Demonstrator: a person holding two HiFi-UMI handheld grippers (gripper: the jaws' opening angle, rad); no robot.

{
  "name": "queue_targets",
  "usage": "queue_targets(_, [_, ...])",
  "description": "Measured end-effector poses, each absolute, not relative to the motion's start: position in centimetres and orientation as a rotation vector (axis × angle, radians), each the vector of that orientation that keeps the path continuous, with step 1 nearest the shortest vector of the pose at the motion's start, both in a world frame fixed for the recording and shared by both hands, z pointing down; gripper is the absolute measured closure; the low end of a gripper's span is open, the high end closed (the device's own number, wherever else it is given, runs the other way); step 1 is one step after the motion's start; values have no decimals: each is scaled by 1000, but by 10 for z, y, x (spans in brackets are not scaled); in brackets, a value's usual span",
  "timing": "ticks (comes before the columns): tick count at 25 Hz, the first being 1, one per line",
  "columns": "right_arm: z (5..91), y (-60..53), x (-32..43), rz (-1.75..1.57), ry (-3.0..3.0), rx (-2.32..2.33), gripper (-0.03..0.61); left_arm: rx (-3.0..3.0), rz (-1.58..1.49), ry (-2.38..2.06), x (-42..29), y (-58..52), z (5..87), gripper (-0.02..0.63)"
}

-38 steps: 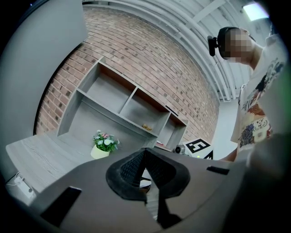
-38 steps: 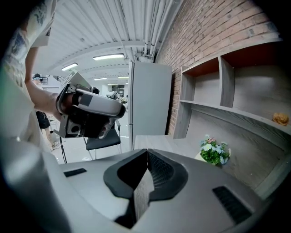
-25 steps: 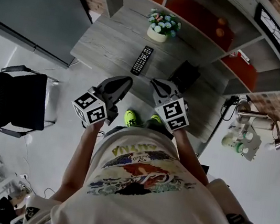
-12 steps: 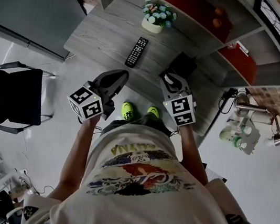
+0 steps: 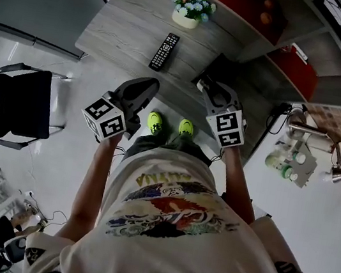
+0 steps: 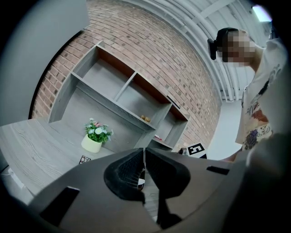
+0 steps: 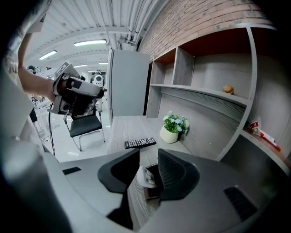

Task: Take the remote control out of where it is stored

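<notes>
A small white remote (image 7: pixel 145 178) stands in a dark holder (image 7: pixel 153 187) at the desk's front right; in the head view only the holder (image 5: pixel 226 67) shows. A second, black remote (image 5: pixel 163 51) (image 7: pixel 140 143) lies flat mid-desk. My right gripper (image 5: pixel 206 84) (image 7: pixel 148 169) hovers just in front of the holder. Its jaws are opening, and the white remote shows through the gap, untouched by the pads. My left gripper (image 5: pixel 145 85) (image 6: pixel 144 154) hangs shut and empty before the desk's front edge, left of the right one.
A pale pot of flowers (image 5: pixel 190 11) (image 7: pixel 172 129) stands at the back of the grey wood desk (image 5: pixel 123 31). Shelves with red backs rise behind it. A black chair (image 5: pixel 16 110) stands on the floor to the left. A lamp and stand (image 5: pixel 296 161) are at the right.
Both grippers have moved forward toward the desk. The right one now reaches the dark holder, and the left one stays short of the desk's edge.
</notes>
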State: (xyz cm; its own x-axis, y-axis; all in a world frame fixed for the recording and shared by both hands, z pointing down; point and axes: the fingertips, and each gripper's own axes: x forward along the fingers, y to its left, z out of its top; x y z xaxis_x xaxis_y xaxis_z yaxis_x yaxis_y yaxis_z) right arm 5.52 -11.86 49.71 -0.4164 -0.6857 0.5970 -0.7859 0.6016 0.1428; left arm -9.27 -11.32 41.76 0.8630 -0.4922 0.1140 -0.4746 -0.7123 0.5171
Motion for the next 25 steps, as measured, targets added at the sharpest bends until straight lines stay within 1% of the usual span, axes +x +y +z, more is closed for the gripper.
queue_targets(6, [512,-122,75,240,-2193,1124,448,2496,26,-700,-72,-110,425,607])
queue_targets(15, [535,-134,81,213,-2186,1029,446,2483,66,-708,-49,-115,441,607])
queue_targets(25, [562,-148,77,166,-2159,938,443,2441,57,-734,-43,-116,457,607])
